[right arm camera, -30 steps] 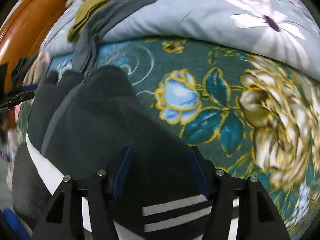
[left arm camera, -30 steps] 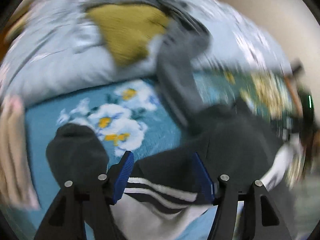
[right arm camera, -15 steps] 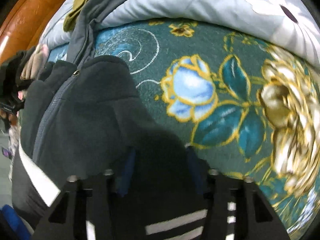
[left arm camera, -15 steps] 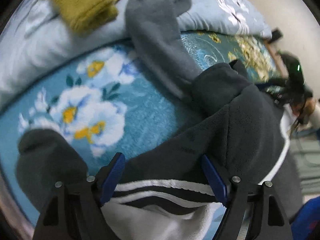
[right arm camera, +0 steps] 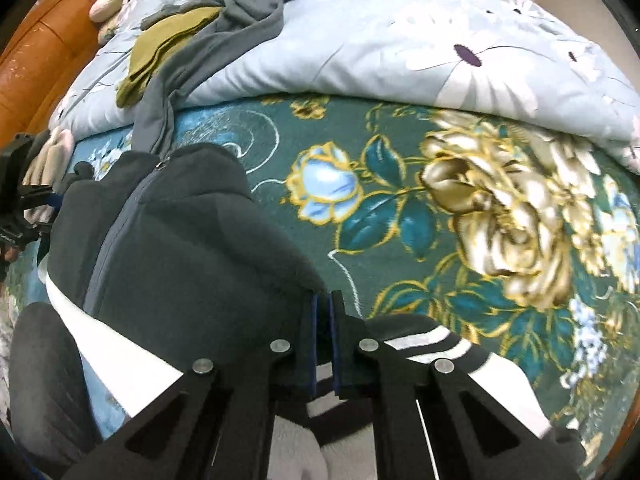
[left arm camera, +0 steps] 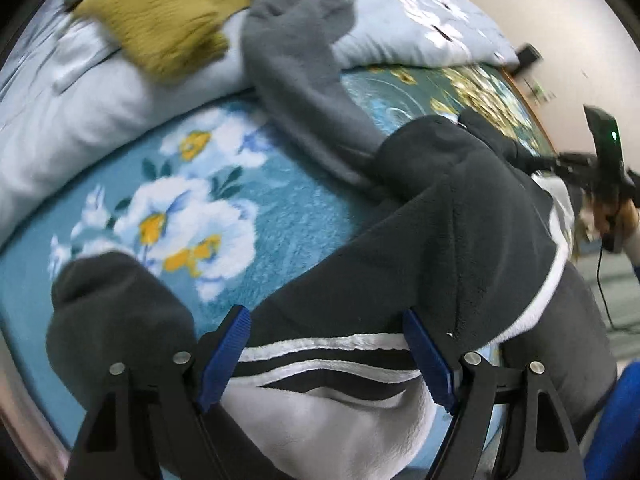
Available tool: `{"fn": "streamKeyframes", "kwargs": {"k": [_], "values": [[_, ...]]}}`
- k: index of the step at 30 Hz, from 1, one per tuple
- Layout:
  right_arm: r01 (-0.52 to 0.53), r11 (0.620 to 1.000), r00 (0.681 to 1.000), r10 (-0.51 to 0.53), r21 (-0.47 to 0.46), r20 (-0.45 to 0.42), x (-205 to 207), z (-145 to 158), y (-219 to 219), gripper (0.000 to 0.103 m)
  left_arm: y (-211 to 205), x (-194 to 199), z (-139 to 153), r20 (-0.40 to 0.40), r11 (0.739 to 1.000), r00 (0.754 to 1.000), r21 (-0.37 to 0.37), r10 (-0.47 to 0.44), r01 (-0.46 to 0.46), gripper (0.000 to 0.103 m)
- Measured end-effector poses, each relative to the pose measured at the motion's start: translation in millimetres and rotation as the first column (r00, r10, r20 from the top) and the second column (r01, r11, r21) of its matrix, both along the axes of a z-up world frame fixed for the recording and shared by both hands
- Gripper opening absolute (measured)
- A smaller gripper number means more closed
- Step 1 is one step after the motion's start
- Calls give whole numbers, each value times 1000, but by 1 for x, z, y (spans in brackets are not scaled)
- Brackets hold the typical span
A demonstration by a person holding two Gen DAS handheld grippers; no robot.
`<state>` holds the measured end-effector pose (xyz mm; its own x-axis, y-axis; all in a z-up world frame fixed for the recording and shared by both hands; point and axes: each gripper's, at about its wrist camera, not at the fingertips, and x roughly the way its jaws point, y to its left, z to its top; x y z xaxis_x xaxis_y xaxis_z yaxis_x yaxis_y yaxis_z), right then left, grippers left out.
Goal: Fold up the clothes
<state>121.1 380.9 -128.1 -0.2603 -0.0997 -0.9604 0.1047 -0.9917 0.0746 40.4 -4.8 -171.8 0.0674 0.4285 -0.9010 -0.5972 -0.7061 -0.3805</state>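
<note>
Left tool (left arm camera: 326, 348) spread wide over dark grey fleece jacket (left arm camera: 440, 216), right tool (right arm camera: 325, 322) clenched on its fabric, floral bed blanket (right arm camera: 420, 200) beneath.

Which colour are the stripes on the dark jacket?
White stripes on the dark jacket, clearest in the left wrist view.

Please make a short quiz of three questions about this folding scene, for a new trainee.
1. True or false: the right gripper is shut on the dark fleece jacket.
2. The left gripper stands: A) shut on the olive garment; B) open, with the jacket's striped band between its fingers; C) out of view.
3. Fill in: the olive garment lies on the pale ____ quilt.

Key: 1 true; 2 B; 3 blue.
</note>
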Motion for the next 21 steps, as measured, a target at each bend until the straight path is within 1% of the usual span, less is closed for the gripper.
{"fn": "streamKeyframes", "kwargs": {"k": [1, 3, 5, 13, 14, 15, 17, 18, 19, 20, 21], "values": [[1, 1000, 1000, -1, 10, -2, -1, 3, -3, 5, -1, -3, 0, 12, 1000, 999, -2, -30, 30, 82], [-1, 1000, 1000, 1, 23, -1, 0, 8, -7, 5, 5, -3, -2, 5, 994, 994, -20, -108, 108, 82], [3, 999, 1000, -3, 33, 8, -1, 7, -13, 5, 15, -2, -5, -8, 981, 982, -44, -189, 189, 82], [60, 998, 998, -61, 33, 26, 6, 7, -16, 5, 21, -7, -26, 101, 985, 981, -24, -167, 170, 81], [66, 997, 997, -67, 33, 27, 6, 6, -16, 5, 22, -8, -29, 115, 986, 980, -21, -163, 167, 76], [73, 997, 997, -74, 33, 29, 7, 6, -17, 5, 19, -4, -26, 99, 988, 984, -13, -151, 153, 70], [86, 996, 996, -87, 32, 31, 8, 6, -18, 5, 14, 10, -18, 47, 992, 991, 3, -122, 122, 48], [93, 995, 995, -94, 33, 28, 8, 6, -19, 5, 12, 17, -15, 22, 994, 994, 3, -109, 109, 39], [101, 994, 995, -102, 35, 14, 10, 8, -19, 5, 11, 24, -12, -19, 996, 995, -15, -93, 93, 20], [109, 993, 994, -109, 36, -1, 12, 10, -20, 5, 11, 32, -10, -59, 996, 995, -43, -83, 81, 13], [117, 992, 993, -117, 38, -18, 14, 13, -21, 5, 10, 40, -6, -98, 996, 993, -57, -72, 66, 13]]}}
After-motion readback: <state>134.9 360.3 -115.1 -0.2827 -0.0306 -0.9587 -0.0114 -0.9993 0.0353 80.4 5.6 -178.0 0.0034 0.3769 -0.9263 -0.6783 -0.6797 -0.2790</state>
